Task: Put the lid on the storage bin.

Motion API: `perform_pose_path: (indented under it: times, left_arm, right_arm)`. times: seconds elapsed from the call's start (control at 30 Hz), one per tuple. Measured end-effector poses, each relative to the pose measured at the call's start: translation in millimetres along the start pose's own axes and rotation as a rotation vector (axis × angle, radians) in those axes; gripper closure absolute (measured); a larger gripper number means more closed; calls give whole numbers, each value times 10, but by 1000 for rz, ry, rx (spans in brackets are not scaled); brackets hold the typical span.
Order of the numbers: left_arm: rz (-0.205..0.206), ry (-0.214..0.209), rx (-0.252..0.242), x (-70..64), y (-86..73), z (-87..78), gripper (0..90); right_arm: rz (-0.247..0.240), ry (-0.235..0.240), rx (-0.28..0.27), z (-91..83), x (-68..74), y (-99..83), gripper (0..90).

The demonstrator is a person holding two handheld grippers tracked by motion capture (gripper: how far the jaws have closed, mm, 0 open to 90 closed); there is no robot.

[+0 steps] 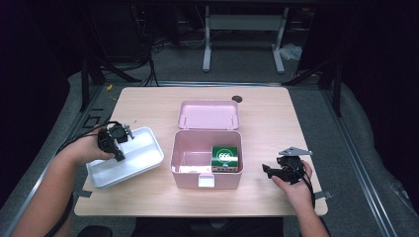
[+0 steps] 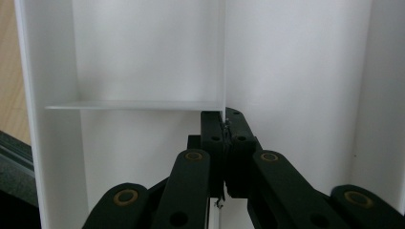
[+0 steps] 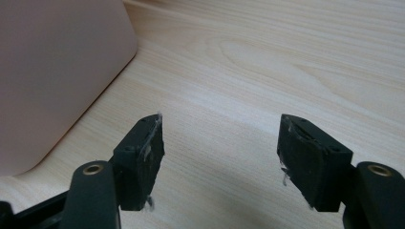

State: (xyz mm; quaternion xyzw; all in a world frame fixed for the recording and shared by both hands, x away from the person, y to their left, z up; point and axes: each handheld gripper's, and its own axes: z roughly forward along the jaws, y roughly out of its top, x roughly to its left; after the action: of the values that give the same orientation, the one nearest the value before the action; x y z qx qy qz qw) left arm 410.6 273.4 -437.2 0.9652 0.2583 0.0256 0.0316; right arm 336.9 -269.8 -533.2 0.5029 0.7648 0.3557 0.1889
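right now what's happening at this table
A person works with a gripper in each hand. The left gripper is shut on the inner divider of a white tray. The right gripper rests open over the table, beside an open pink box holding a green carton.

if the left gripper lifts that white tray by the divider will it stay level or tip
The white tray looks like thin rigid plastic, so probably light and stiff, not floppy. The left gripper has its jaws shut on the thin divider wall, seemingly towards one end, so the tray may tilt. The smooth wall could also slip in the pinch.
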Motion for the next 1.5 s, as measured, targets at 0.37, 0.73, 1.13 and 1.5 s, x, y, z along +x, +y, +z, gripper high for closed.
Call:
perform_pose_path:
  times: [0.37,0.73,1.13,1.5]
  left_arm:
    - [15,0,-16,1,12,-215,887]
    - [16,29,-36,2,-22,-513,887]
    - [107,50,-100,-137,368,-780,887]
    - [255,12,-120,-452,1101,-697,887]
  right_arm:
    - [0,-1,-7,-8,-9,0,326]
    - [-1,-2,-8,-9,-11,0,326]
    - [1,-2,-9,-13,-4,4,326]
    - [3,0,-10,-14,-17,-3,327]
